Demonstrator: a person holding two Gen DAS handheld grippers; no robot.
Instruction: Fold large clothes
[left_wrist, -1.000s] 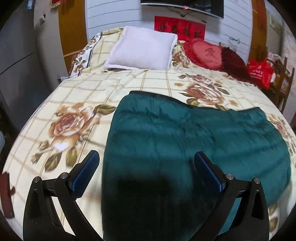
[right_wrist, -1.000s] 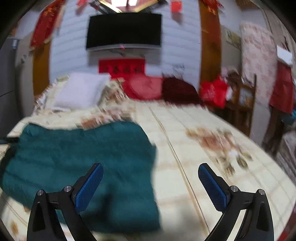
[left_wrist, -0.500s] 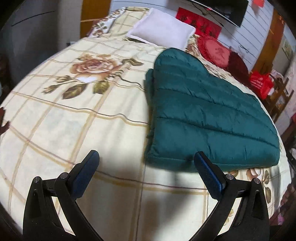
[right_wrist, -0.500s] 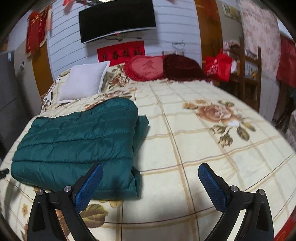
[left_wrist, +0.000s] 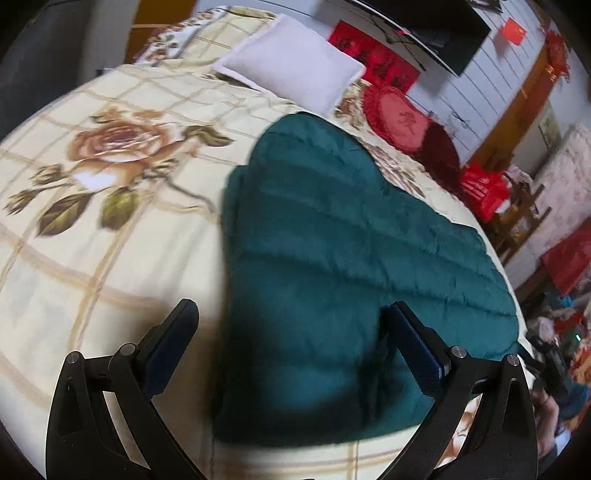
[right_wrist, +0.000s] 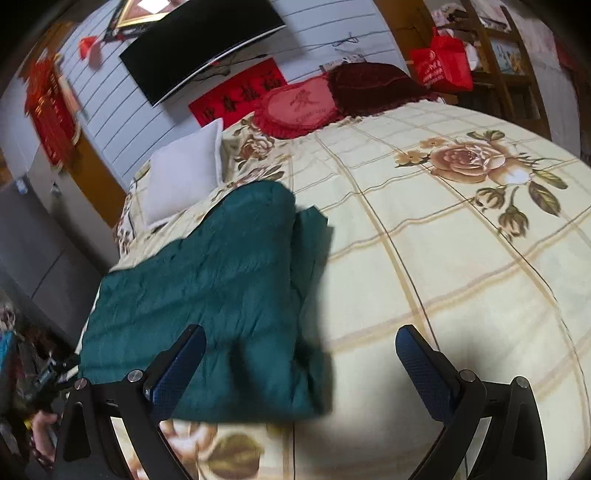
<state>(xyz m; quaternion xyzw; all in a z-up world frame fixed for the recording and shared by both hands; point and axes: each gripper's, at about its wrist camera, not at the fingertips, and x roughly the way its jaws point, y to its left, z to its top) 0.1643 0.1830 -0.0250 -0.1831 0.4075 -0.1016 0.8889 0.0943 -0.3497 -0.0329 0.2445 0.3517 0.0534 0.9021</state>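
Note:
A dark green quilted jacket (left_wrist: 351, 258) lies folded flat on the floral bedspread (left_wrist: 92, 229). In the left wrist view my left gripper (left_wrist: 291, 343) hangs open just above the jacket's near left end, its fingers straddling that edge without touching it. In the right wrist view the same green jacket (right_wrist: 221, 295) fills the left half. My right gripper (right_wrist: 303, 365) is open over the jacket's near right corner, its left finger above the fabric and its right finger above bare bedspread (right_wrist: 461, 258). Nothing sits between either pair of fingers.
A white pillow (left_wrist: 291, 62) and red cushions (left_wrist: 399, 118) lie at the head of the bed. A television (right_wrist: 199, 44) hangs on the wall. A red bag (right_wrist: 439, 62) and wooden furniture stand beside the bed. A hand (right_wrist: 40, 424) shows at the bed's left edge.
Both grippers have dropped lower and tilted toward the jacket's near edge, so the jacket now looms larger. The jacket itself has not moved. Both grippers stay open.

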